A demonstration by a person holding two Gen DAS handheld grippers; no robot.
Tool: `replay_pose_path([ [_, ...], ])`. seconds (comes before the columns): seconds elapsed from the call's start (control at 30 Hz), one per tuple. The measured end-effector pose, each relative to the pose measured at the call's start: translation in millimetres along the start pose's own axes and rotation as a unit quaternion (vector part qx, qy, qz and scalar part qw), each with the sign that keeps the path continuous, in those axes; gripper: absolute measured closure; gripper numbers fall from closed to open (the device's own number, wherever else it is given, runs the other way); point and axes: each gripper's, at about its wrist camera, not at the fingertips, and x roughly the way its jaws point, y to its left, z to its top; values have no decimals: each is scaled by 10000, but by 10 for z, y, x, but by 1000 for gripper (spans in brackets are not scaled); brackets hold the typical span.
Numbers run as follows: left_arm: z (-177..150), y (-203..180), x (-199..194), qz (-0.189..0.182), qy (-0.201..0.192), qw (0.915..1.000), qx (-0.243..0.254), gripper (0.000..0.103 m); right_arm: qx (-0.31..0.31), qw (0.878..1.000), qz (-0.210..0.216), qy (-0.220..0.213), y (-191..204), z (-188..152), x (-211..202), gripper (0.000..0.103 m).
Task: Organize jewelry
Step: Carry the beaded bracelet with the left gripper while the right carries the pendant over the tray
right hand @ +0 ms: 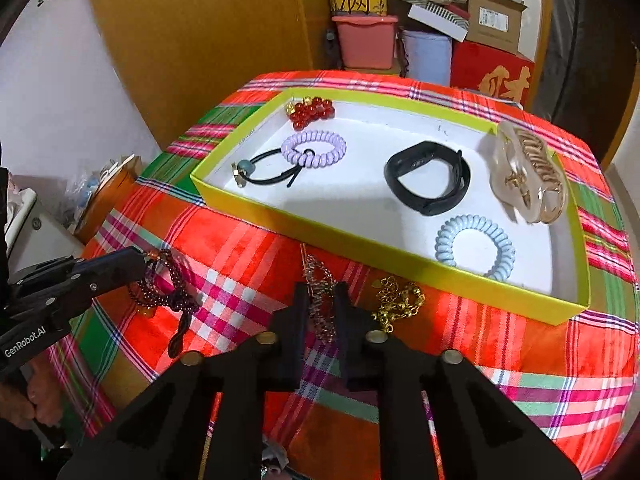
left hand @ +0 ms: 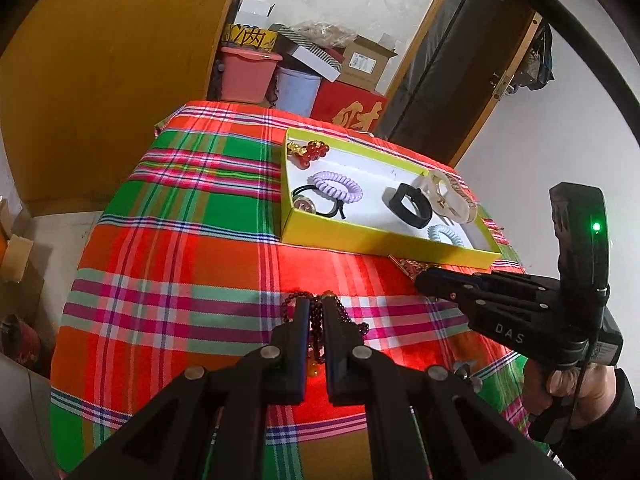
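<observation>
A yellow-rimmed white tray point(right hand: 400, 270) point(left hand: 380, 242) holds red beads point(right hand: 312, 110), a purple coil tie point(right hand: 314, 148), a black hair tie point(right hand: 264, 174), a black band point(right hand: 426, 178), a clear hair claw point(right hand: 528, 172) and a blue coil tie point(right hand: 474, 246). My left gripper point(left hand: 315, 304) point(right hand: 140, 258) is shut on a dark red bead bracelet point(right hand: 164, 292) point(left hand: 316, 316) lying on the cloth. My right gripper point(right hand: 322, 290) point(left hand: 420, 278) has its jaws closed around a silver chain point(right hand: 320, 300) in front of the tray. A gold chain point(right hand: 398, 302) lies beside it.
The plaid cloth point(right hand: 520, 384) covers the table. Behind it stand a pink bin point(right hand: 366, 40), a blue bin point(right hand: 426, 54), a red box point(right hand: 492, 76) and cardboard boxes. A wooden panel point(right hand: 200, 40) and a dark door point(left hand: 460, 60) flank the table.
</observation>
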Motion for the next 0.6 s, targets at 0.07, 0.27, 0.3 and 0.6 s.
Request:
replay_pose_path([
  [0.07, 12, -23, -3, -10, -11, 10000, 16, 97, 24, 10000, 54, 1, -9, -1, -17, 96],
  [0.27, 59, -90, -65, -28, -72, 9999, 91, 100, 65, 9999, 110, -74, -11, -30, -100, 96],
  [0.3, 68, -101, -78, -35, -86, 9999, 100, 100, 72, 9999, 120, -98, -7, -32, -127, 96],
  [0.6, 144, -256, -218, -128, -237, 9993, 251, 100, 240, 9987, 176, -405, -55, -66, -492, 96],
])
